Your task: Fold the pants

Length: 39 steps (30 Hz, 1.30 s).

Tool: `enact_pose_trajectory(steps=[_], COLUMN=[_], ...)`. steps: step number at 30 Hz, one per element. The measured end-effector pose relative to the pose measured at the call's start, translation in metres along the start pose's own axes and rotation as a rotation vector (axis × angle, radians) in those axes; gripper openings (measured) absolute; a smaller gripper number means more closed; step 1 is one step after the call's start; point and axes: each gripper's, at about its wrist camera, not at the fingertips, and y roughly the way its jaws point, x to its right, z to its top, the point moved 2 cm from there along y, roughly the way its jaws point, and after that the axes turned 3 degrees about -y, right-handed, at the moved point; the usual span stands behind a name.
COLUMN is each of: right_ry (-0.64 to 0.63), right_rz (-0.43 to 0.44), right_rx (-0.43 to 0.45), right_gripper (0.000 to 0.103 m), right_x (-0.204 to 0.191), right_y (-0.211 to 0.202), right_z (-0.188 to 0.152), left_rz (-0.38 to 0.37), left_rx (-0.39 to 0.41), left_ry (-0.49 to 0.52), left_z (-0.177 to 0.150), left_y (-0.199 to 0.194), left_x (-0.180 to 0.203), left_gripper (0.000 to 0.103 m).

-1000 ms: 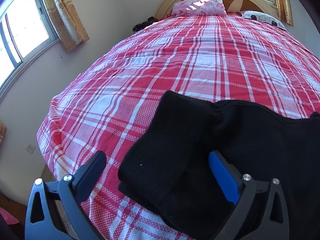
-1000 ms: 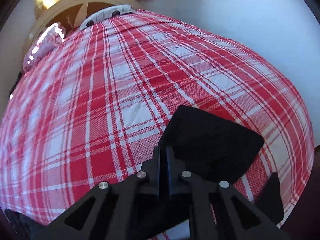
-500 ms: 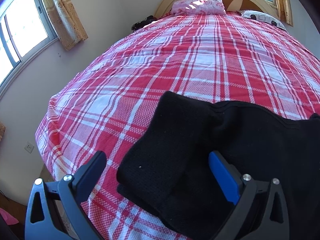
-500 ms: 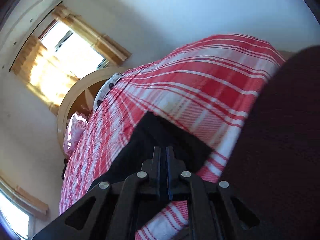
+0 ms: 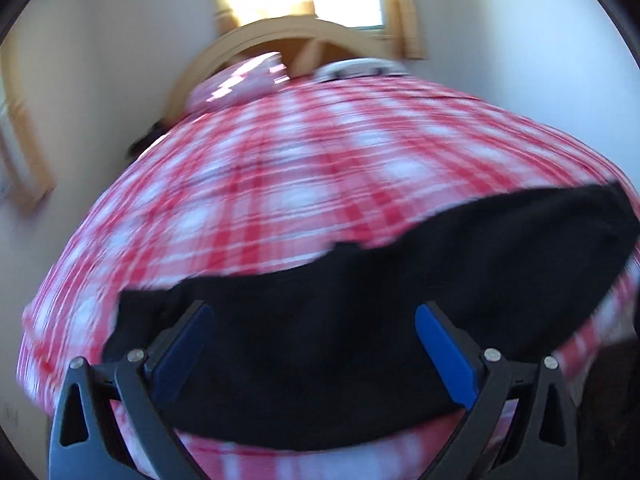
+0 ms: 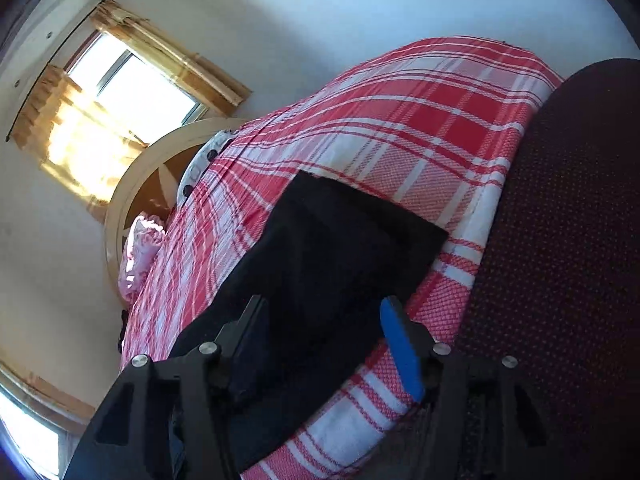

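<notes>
Your black pants (image 5: pixel 360 320) lie folded near the foot edge of the plaid bed (image 5: pixel 280 184), long axis across it, under your left gripper (image 5: pixel 312 344) and just-opened right gripper (image 6: pixel 320 340), both spread, gripping nothing.

Motion blur smears the plaid bedspread (image 5: pixel 280 184) and pillow (image 5: pixel 240 84) in the left view

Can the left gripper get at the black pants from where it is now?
Probably yes: the left gripper is open right above the black pants, which lie flat on the plaid bedspread with nothing between.
</notes>
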Motion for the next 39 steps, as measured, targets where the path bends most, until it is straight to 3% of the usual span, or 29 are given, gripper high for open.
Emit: enact_pose_trajectory(steps=[5,9,12,16,21,25,27,29,31,33,36,38,39], right_ry=[0.033,0.009,-0.033,-0.120,-0.119,-0.116,-0.128,-0.133,-0.035,-0.002,-0.058,-0.144,-0.167], right_rz=[-0.005,-0.026,-0.006,0.024,0.058,0.051,0.034,-0.037,-0.098,-0.042,0.159,0.273,0.304], right_rx=[-0.050,-0.049,-0.034,0.027,0.054,0.065,0.074,0.052,0.065,0.051,0.005,-0.094,-0.130], right_gripper=[0.055,0.006,0.006,0.006,0.004,0.004,0.004,0.004,0.005,0.005,0.008,0.024,0.042], right_x=[0.014,0.013,0.011,0.004,0.009,0.014,0.019,0.029,0.049,0.046,0.002,-0.044,-0.059], right_y=[0.027,0.033,0.028,0.003,-0.017,-0.025,-0.029,-0.029,-0.035,-0.043,-0.050,-0.037,-0.030], right_z=[0.008,0.013,0.018,0.028,0.032,0.034,0.036,0.037,0.037,0.028,-0.007,-0.044,-0.057], left_rz=[-0.140,-0.252,-0.215,-0.284,-0.328,-0.313,-0.325,-0.350,-0.348,-0.347,-0.360,-0.375,-0.384], left_rx=[0.034,-0.049,-0.090,-0.169,-0.167,-0.144,-0.148,-0.154,-0.151,-0.144,-0.126,-0.125,-0.128], left_ry=[0.209,0.224,0.217,0.118,0.062,0.099,0.086,0.059,0.044,0.033,-0.004,-0.038,-0.047], left_z=[0.006,0.003,-0.002,-0.002,-0.004,-0.003,-0.003,-0.003,-0.003,-0.001,0.002,0.004,0.003], left_y=[-0.001,0.013,0.025,0.037,0.035,0.030,0.029,0.027,0.026,0.029,0.029,0.029,0.028], left_x=[0.095,0.134,0.145,0.136,0.141,0.147,0.144,0.138,0.134,0.130,0.124,0.121,0.119], left_gripper=[0.103,0.103,0.091,0.083,0.082,0.071,0.071,0.071,0.071,0.071,0.071,0.071,0.073])
